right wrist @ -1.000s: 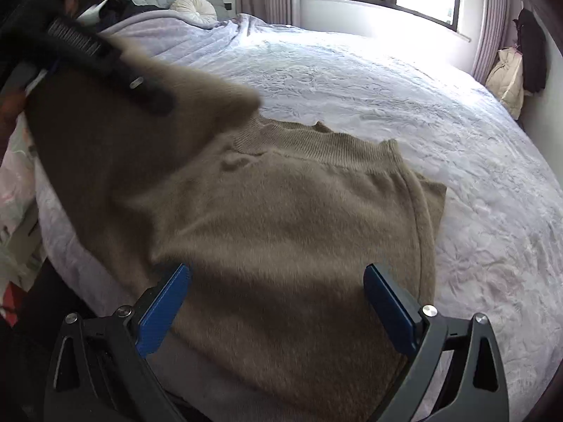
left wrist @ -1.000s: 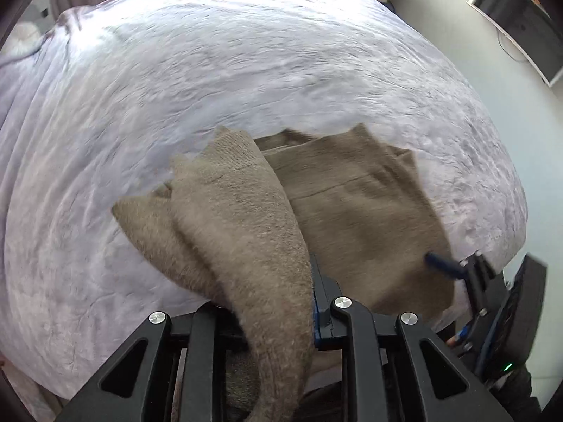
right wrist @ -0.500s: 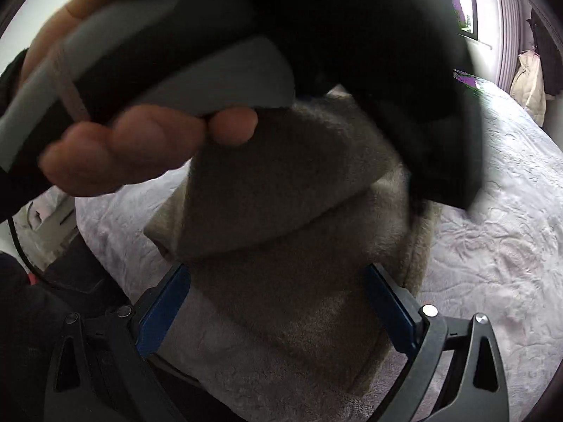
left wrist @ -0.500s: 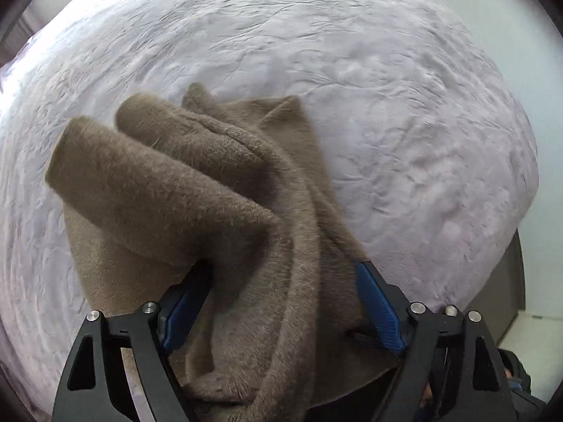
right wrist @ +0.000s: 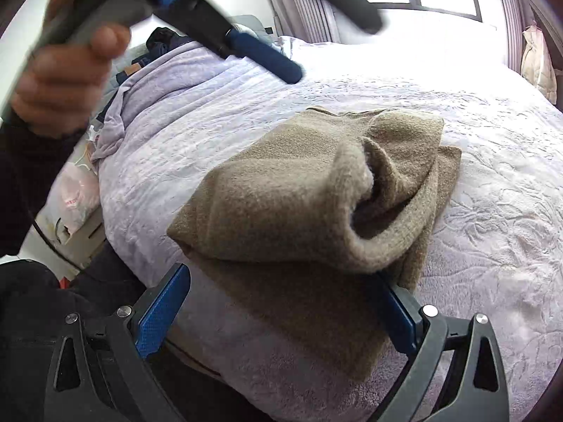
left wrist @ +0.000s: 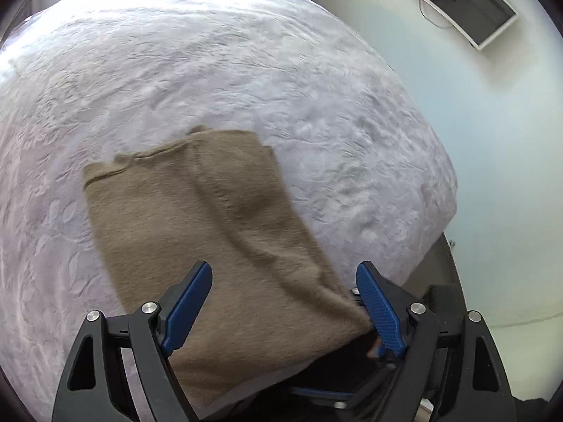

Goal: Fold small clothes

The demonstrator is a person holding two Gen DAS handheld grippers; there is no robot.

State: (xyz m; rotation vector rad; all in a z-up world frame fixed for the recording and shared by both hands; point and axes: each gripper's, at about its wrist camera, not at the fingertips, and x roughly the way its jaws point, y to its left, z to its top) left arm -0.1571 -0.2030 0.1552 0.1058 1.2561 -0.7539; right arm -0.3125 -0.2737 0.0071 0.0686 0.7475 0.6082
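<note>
Released from my left gripper (left wrist: pixel 283 311), jaws now wide and empty, the fuzzy olive-brown knit sweater (right wrist: pixel 316 190) lies folded at twelve o'clock of my right gripper (right wrist: pixel 281 316), likewise open, so one fold looks done.

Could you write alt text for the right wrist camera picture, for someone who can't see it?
A brown knitted garment lies loosely folded on a lavender bedspread, framed by the open right claw. Upper left, a hand holds the other claw above the bed.

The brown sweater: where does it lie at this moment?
In both wrist views the brown sweater lies folded on the lilac bedspread near the bed's front edge, just ahead of the open right tongs, with a rolled sleeve on top.
</note>
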